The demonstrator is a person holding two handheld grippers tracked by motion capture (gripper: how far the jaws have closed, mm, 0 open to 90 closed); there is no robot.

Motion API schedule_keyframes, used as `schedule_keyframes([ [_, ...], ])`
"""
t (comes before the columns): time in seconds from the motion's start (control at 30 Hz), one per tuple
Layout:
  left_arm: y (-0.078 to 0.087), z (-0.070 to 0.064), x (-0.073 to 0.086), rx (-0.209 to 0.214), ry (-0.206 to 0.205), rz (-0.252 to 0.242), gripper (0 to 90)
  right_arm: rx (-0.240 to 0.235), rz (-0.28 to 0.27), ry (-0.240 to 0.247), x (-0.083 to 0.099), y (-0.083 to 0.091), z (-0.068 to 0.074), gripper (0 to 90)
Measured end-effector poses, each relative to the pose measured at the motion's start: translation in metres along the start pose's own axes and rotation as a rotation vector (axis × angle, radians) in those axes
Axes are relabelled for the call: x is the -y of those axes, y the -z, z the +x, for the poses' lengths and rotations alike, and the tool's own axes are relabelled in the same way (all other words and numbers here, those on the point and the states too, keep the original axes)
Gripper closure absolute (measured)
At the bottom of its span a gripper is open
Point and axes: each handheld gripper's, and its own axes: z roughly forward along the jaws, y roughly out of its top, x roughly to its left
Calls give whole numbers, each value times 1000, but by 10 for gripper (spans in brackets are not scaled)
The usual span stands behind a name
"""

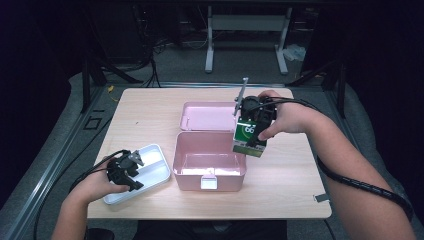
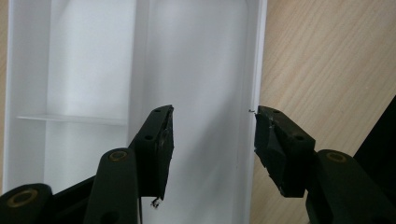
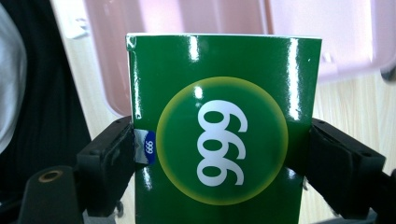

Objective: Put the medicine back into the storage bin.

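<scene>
A green carton (image 1: pixel 248 137) printed with "999" (image 3: pixel 224 135) hangs above the right rim of the open pink box (image 1: pixel 186 160), with my right gripper (image 1: pixel 256 126) shut on its two sides. In the right gripper view the black jaws press the carton from left and right. My left gripper (image 1: pixel 134 167) stands open over the white divided tray (image 1: pixel 155 172) at the front left. Its fingers (image 2: pixel 156 149) straddle the tray's right rim (image 2: pixel 254 84), holding nothing.
The pink box's lid (image 1: pixel 207 116) lies open flat behind it, and a white latch (image 1: pixel 209 181) hangs at its front. The wooden table (image 1: pixel 150 107) has bare room at the back left and front right. Desk legs and cables stand beyond the table.
</scene>
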Motion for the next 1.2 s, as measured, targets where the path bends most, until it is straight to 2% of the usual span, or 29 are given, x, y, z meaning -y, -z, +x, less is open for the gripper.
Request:
schedule_keyframes([
  [0.13,-1,0,-1,5,-9,9,475,-26,11,70,-20,-3,8,163],
  [0.43,-3,1,0,9,-6,9,475,-65,-4,142,-50,-12,14,163],
  [0.5,-3,1,0,9,-6,10,475,-64,-1,147,-53,-14,15,163],
  [0.53,-2,1,0,9,-6,9,475,-59,20,156,-58,-20,17,163],
  [0.57,-2,1,0,9,-6,9,475,-59,20,156,-58,-20,17,163],
  [0.93,-2,2,2,2,-3,9,475,-103,51,157,-60,-63,18,162],
  [1.03,-2,2,2,5,-2,11,475,-97,60,162,-59,-77,18,162],
  [1.2,-2,3,3,4,-3,11,477,-92,42,155,-55,-97,18,162],
])
